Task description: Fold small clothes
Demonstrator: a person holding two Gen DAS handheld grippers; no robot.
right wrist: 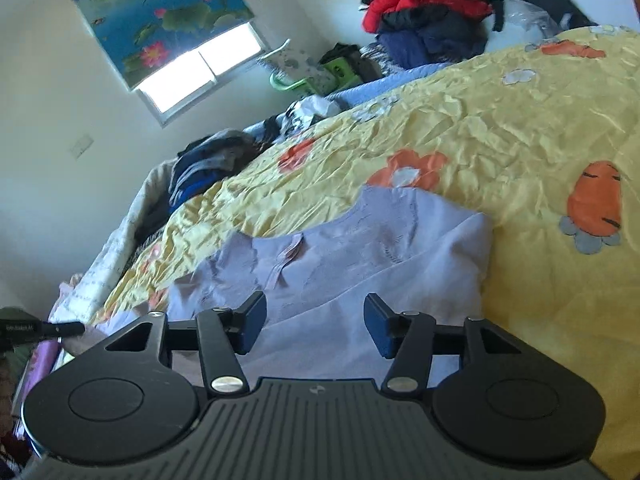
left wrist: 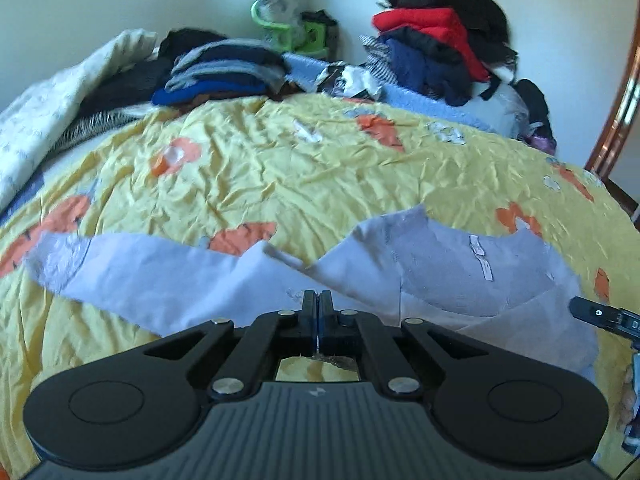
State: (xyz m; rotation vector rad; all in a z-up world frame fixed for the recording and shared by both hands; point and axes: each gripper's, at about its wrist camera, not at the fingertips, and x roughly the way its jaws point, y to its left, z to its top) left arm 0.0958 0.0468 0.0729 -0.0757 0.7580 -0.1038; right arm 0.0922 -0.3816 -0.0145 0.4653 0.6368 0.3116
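The small pale lilac garment [left wrist: 192, 272] lies spread on the yellow bedcover [left wrist: 280, 160], which has orange carrots and flowers printed on it. All places here are told from this garment.

The left gripper [left wrist: 318, 300] is at the near edge of the garment, about at its middle. Its two fingers are pressed together with no gap, and a thin fold of the lilac cloth seems caught between them; the cloth rises a little toward the fingers from both sides. On the right half of the garment the grey inner side with a white label [left wrist: 482, 258] is turned up.

The right gripper [right wrist: 316, 326] is above the right part of the garment. Its fingers [right wrist: 378, 332] stand well apart, and nothing is between them; only the flat cloth is seen below the gap. In the left wrist view, the tip of this gripper shows just beside the right edge of the garment.

Behind the garment, at the far side of the bed, there is a low pile of folded dark and blue clothes [left wrist: 224, 72] to the left, and a higher heap with a red piece [left wrist: 432, 28] on it to the right. A window [right wrist: 200, 72] with a lotus blind is in the wall behind the left pile.
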